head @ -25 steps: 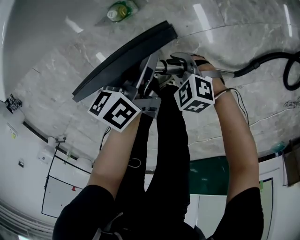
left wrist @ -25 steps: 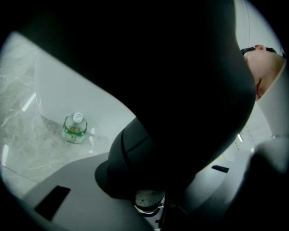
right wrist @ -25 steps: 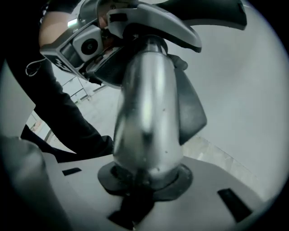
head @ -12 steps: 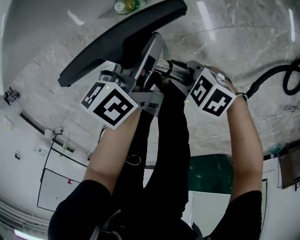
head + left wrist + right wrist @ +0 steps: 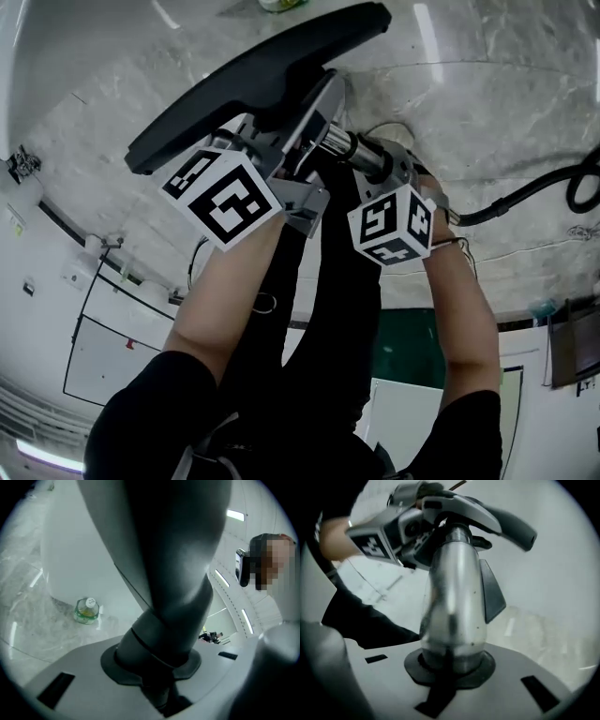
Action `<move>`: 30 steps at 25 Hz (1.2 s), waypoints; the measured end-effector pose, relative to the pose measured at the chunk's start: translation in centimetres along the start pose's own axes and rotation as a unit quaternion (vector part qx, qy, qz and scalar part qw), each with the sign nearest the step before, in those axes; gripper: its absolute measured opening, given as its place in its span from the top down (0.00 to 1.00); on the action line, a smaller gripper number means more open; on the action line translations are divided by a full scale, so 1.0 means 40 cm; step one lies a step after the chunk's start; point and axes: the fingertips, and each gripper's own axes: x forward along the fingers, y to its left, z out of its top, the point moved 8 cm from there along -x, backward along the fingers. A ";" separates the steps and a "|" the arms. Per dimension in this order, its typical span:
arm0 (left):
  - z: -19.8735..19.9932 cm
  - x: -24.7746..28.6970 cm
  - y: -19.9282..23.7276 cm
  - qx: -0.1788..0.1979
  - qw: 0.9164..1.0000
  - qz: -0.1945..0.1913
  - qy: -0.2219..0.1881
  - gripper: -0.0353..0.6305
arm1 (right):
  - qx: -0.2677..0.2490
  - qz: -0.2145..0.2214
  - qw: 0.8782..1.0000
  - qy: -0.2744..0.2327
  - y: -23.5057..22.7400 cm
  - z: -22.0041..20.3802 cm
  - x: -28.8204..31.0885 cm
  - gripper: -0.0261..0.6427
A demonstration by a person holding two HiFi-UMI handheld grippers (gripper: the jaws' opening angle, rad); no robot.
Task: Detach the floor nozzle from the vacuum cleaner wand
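Observation:
In the head view the dark, wide floor nozzle (image 5: 262,75) hangs tilted above the marble floor, and its neck joins the silver wand tube (image 5: 361,155). My left gripper (image 5: 286,141), under its marker cube, has the nozzle's dark neck (image 5: 173,597) between its jaws; they are closing and press on it. My right gripper (image 5: 386,173) is shut on the silver wand (image 5: 452,606) just behind the joint. The right gripper view looks along that tube toward the nozzle (image 5: 487,513) and the left gripper's cube (image 5: 375,543).
A black hose (image 5: 525,192) runs right from the wand across the marble floor (image 5: 487,103). A green bottle (image 5: 86,611) stands by a white curved wall (image 5: 56,56). My black-clad legs (image 5: 328,309) are below, with a green mat (image 5: 412,347) beside them.
The nozzle has swung up and to the right in the head view. The right gripper has rolled, its cube turning and dropping lower. The left cube shifted slightly.

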 end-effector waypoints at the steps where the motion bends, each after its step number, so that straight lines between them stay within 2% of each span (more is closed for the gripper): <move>1: 0.002 -0.004 0.009 0.001 1.000 0.012 -0.007 0.79 | -0.009 -0.071 0.997 0.000 0.002 0.000 0.015 0.89; 2: 0.002 -0.006 0.015 0.002 1.000 0.021 -0.012 0.79 | -0.015 -0.114 0.993 -0.001 0.003 -0.002 0.027 0.89; 3: 0.000 -0.006 0.020 0.005 1.000 0.025 -0.015 0.79 | -0.017 -0.120 0.993 -0.003 0.004 -0.006 0.034 0.89; 4: -0.003 -0.005 0.022 0.011 0.999 0.028 -0.014 0.79 | -0.015 -0.090 0.996 -0.006 0.007 -0.011 0.037 0.89; 5: -0.007 -0.003 0.025 0.018 0.999 0.031 -0.010 0.79 | -0.009 -0.030 0.999 -0.009 0.011 -0.019 0.038 0.89; 6: -0.015 -0.001 0.029 0.025 0.999 0.037 -0.003 0.79 | -0.001 0.048 0.999 -0.008 0.016 -0.031 0.039 0.89; 7: -0.027 0.000 0.037 0.027 0.999 0.044 0.007 0.79 | 0.009 0.134 0.991 -0.003 0.021 -0.045 0.039 0.89; 8: -0.040 0.001 0.046 0.022 0.998 0.048 0.017 0.79 | 0.023 0.221 0.975 0.006 0.028 -0.062 0.037 0.89; 9: -0.054 0.002 0.056 0.014 0.999 0.044 0.024 0.79 | 0.038 0.303 0.952 0.019 0.033 -0.077 0.032 0.89; 10: -0.065 0.000 0.062 0.006 0.999 0.031 0.028 0.79 | 0.052 0.378 0.924 0.031 0.037 -0.090 0.024 0.89; 12: -0.085 -0.005 0.063 -0.008 1.000 -0.006 0.029 0.78 | 0.072 0.486 0.869 0.051 0.045 -0.105 0.006 0.89; 13: -0.092 -0.011 0.067 -0.019 0.999 -0.020 0.025 0.78 | 0.077 0.510 0.855 0.058 0.050 -0.110 0.001 0.89; 14: -0.088 -0.023 0.081 -0.038 0.999 -0.024 0.011 0.78 | 0.079 0.504 0.858 0.067 0.053 -0.120 0.002 0.89; 15: -0.064 -0.046 0.108 -0.065 0.998 -0.016 -0.021 0.78 | 0.078 0.462 0.880 0.078 0.049 -0.147 0.007 0.89; 16: -0.018 -0.079 0.147 -0.098 0.993 0.004 -0.068 0.78 | 0.072 0.382 0.917 0.090 0.035 -0.192 0.014 0.89; 17: 0.038 -0.114 0.190 -0.126 0.985 0.030 -0.114 0.78 | 0.059 0.276 0.954 0.100 0.018 -0.251 0.018 0.89; 18: 0.085 -0.144 0.224 -0.135 0.980 0.054 -0.136 0.78 | 0.037 0.175 0.978 0.109 0.008 -0.308 0.014 0.89; 19: 0.108 -0.163 0.246 -0.120 0.982 0.074 -0.124 0.78 | 0.007 0.104 0.987 0.119 0.008 -0.354 0.003 0.89; 20: 0.108 -0.174 0.256 -0.096 0.987 0.089 -0.093 0.78 | -0.030 0.065 0.989 0.132 0.015 -0.383 -0.008 0.89; 21: 0.097 -0.182 0.262 -0.082 0.989 0.098 -0.068 0.78 | -0.072 0.048 0.986 0.145 0.019 -0.395 -0.013 0.89; 23: 0.065 -0.195 0.262 -0.097 0.987 0.108 -0.065 0.78 | -0.146 0.042 0.976 0.158 0.023 -0.391 -0.013 0.89; 24: 0.050 -0.199 0.256 -0.111 0.985 0.110 -0.072 0.78 | -0.165 0.045 0.972 0.161 0.028 -0.385 -0.017 0.89; 26: 0.029 -0.191 0.240 -0.115 0.984 0.113 -0.072 0.78 | -0.169 0.054 0.971 0.160 0.025 -0.373 -0.028 0.89; 30: 0.013 -0.138 0.202 -0.054 0.993 0.094 -0.045 0.78 | -0.136 0.058 0.977 0.153 -0.016 -0.356 -0.032 0.89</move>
